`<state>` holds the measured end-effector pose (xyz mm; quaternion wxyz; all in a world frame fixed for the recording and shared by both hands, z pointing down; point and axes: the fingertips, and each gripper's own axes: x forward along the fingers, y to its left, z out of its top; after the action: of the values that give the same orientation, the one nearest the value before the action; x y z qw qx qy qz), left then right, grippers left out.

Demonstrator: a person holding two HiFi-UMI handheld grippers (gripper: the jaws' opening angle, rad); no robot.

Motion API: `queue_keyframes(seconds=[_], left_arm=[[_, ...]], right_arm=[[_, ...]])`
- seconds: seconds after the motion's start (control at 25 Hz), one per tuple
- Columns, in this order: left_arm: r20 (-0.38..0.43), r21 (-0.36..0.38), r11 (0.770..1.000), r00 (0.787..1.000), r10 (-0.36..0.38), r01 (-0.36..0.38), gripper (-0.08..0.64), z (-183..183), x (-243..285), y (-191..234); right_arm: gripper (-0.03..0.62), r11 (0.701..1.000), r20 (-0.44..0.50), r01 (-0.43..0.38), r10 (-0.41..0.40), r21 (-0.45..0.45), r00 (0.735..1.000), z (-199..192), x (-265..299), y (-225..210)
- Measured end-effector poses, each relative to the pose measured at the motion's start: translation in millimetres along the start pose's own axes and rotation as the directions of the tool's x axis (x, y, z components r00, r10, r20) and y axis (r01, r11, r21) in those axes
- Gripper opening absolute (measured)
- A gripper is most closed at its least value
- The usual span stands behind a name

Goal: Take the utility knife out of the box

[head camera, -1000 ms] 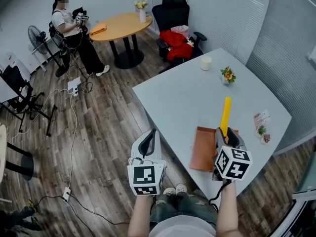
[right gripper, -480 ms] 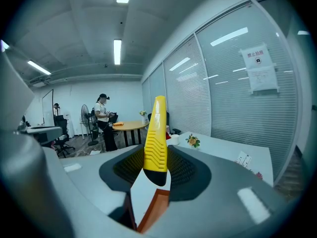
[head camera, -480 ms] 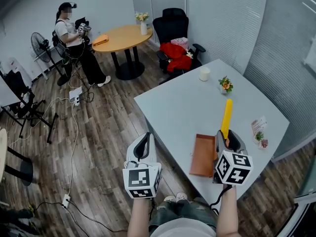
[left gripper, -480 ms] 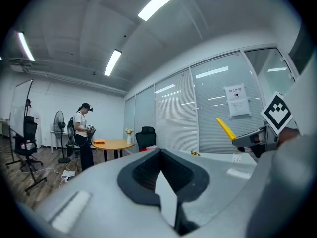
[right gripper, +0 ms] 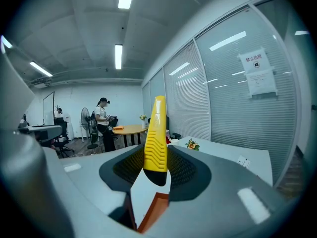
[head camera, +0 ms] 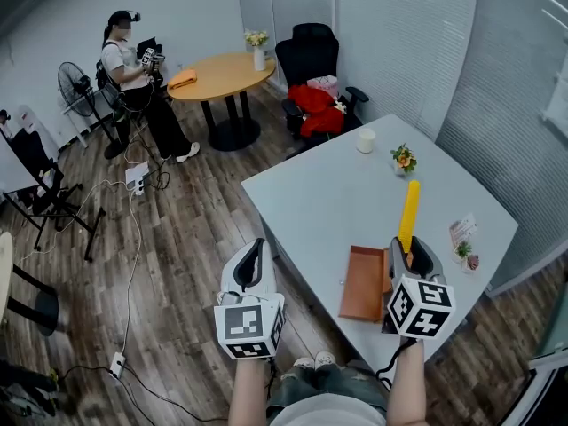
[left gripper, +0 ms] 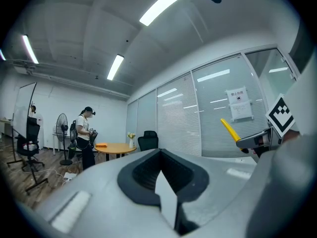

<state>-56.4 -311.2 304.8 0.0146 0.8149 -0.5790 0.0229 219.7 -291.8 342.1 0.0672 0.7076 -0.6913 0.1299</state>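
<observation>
Now the right gripper (head camera: 409, 243) clamps the yellow utility knife (head camera: 407, 206), clear of the orange box (head camera: 362, 284) — left gripper (head camera: 256, 248) closed, empty.

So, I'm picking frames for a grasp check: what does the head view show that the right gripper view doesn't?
Head view only: the whole flat orange-brown box lying on the grey table, and the marker cube on the right gripper. Right gripper view only: its fingers pressing the ribbed handle of the yellow utility knife, plus ceiling strip lights. Both: the knife in that gripper, the round wooden table, the standing person and the small flower pot.
</observation>
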Motion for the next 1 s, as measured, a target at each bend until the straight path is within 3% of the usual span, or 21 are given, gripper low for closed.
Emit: queue_keyframes(seconds=[1.0], left_arm=[[0.018,-0.024,1.0,1.0,-0.019,0.019,0.0,6,-9,-4]], right_arm=[[0.178,1.0,-0.012,0.009,-0.009,-0.019,1.0,-7,-14,5]])
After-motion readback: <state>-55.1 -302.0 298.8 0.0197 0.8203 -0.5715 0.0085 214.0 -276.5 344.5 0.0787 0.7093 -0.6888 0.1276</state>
